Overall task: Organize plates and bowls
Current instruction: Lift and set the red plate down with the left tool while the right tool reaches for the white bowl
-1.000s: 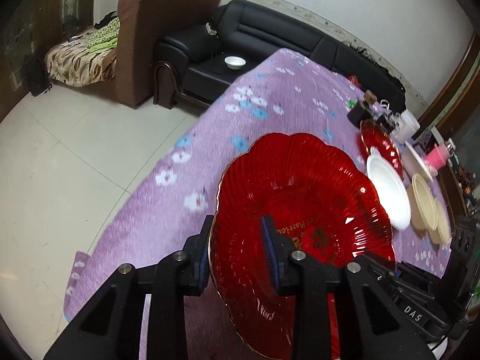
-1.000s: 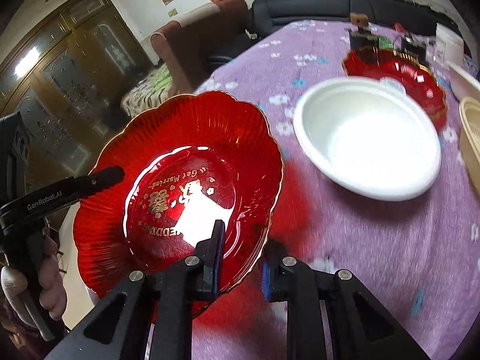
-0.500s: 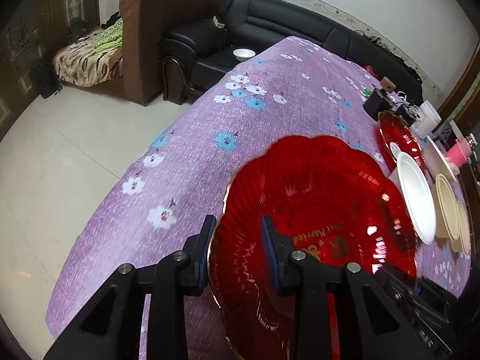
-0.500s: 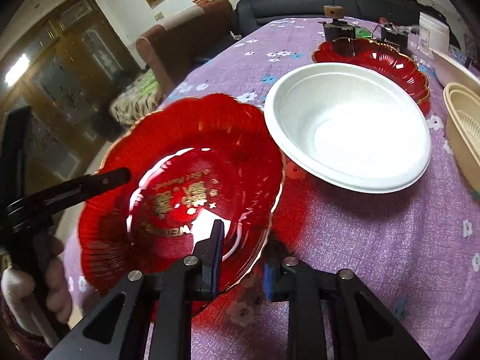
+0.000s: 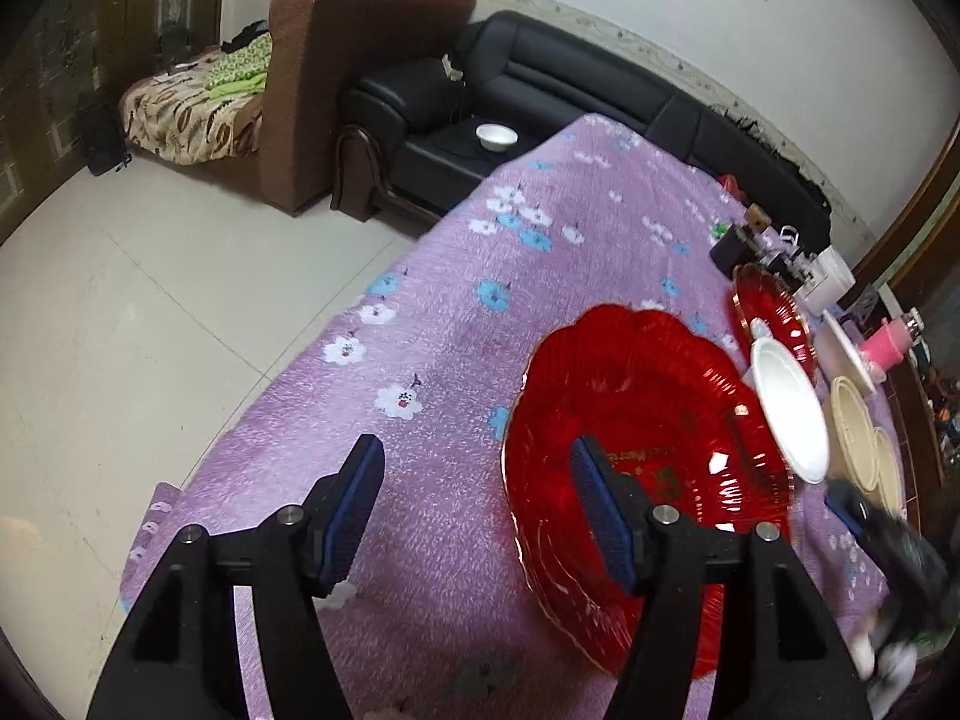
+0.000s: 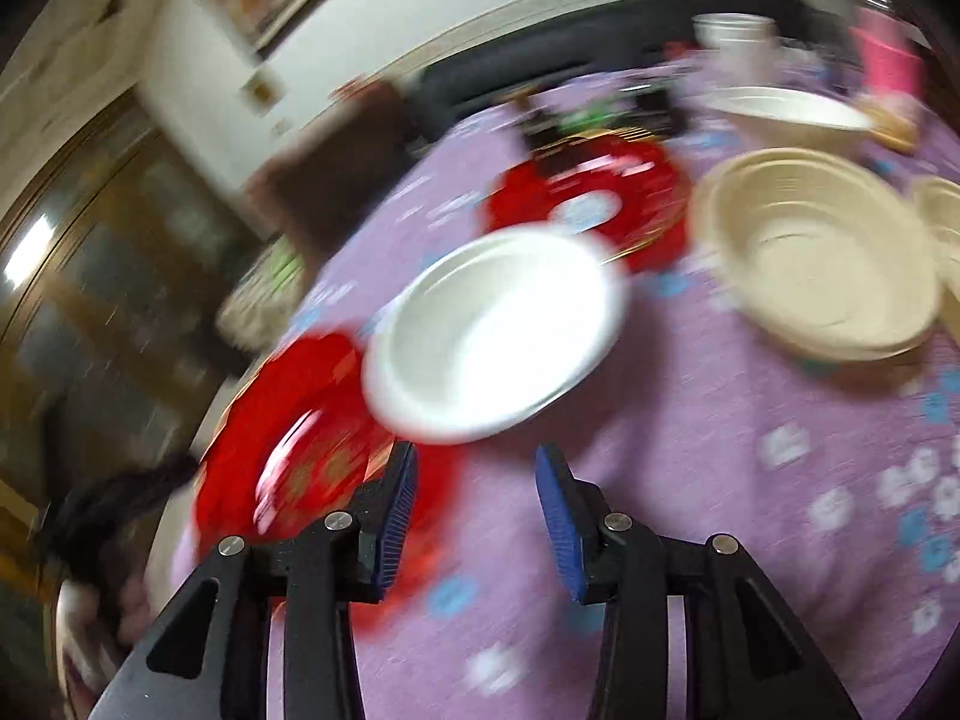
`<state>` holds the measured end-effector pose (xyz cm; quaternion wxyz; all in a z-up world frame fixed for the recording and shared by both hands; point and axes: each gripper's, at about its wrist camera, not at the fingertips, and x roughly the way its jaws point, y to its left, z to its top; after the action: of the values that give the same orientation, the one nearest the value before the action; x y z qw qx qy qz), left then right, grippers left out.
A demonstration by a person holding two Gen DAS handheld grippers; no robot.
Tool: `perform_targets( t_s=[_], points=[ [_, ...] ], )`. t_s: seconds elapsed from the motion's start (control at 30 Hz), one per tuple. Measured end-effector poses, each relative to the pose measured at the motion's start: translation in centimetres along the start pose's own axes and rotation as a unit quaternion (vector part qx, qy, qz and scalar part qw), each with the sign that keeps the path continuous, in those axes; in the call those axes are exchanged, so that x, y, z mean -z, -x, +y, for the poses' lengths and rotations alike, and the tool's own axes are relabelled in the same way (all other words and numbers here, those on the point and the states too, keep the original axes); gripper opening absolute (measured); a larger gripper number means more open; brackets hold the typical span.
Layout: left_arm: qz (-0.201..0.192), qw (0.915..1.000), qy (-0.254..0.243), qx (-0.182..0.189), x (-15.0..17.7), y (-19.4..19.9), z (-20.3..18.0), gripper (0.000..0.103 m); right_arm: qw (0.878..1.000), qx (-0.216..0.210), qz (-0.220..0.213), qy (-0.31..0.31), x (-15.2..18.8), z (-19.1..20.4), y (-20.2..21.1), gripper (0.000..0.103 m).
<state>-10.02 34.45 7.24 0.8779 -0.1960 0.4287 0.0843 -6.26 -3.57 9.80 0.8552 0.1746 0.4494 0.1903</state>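
Observation:
The big red scalloped plate lies flat on the purple flowered tablecloth, close beside the white bowl. My left gripper is open and its jaws are still opening. The plate's near rim sits between them, and neither pad presses on it. In the blurred right wrist view my right gripper is open too, with its jaws opening over bare cloth. There the red plate is to its left and the white bowl just ahead. The right gripper also shows as a dark blur beyond the plate.
A second red plate lies behind the white bowl. Cream bowls stand to the right, with a white dish, a cup and a pink bottle behind them. Past the table's far end is a black sofa.
Both grippers held the red plate by its rim and have let go of it. It now rests on the cloth. The right gripper has swung right, towards the white bowl.

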Motion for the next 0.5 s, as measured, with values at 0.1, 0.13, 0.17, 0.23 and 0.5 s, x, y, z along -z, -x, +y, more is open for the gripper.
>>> perform_targets(
  t_s=[0.1,0.13,0.17,0.23,0.5],
  points=[
    [-0.016,0.9997,-0.01,0.017,0.2,1.6,-1.1,0.065,0.998,0.013,-0.001,-0.054,-1.9,-1.8,-1.9,0.045],
    [-0.02,0.9993,-0.019,0.025,0.2,2.2,-1.9,0.065,0.997,0.01,0.009,-0.071,-2.4,-2.3,-3.1,0.045],
    [-0.021,0.999,-0.025,0.03,0.3,2.4,-2.5,0.066,0.997,0.006,0.016,-0.081,-2.7,-2.5,-3.9,0.045],
    [-0.019,0.9981,-0.039,0.044,0.5,2.9,-3.9,0.066,0.995,-0.001,0.033,-0.097,-3.0,-2.5,-5.4,0.045],
    [-0.002,0.9929,-0.085,0.082,1.4,2.8,-9.5,0.066,0.994,-0.005,0.054,-0.096,-1.8,-3.8,-3.1,0.013]
  ],
)
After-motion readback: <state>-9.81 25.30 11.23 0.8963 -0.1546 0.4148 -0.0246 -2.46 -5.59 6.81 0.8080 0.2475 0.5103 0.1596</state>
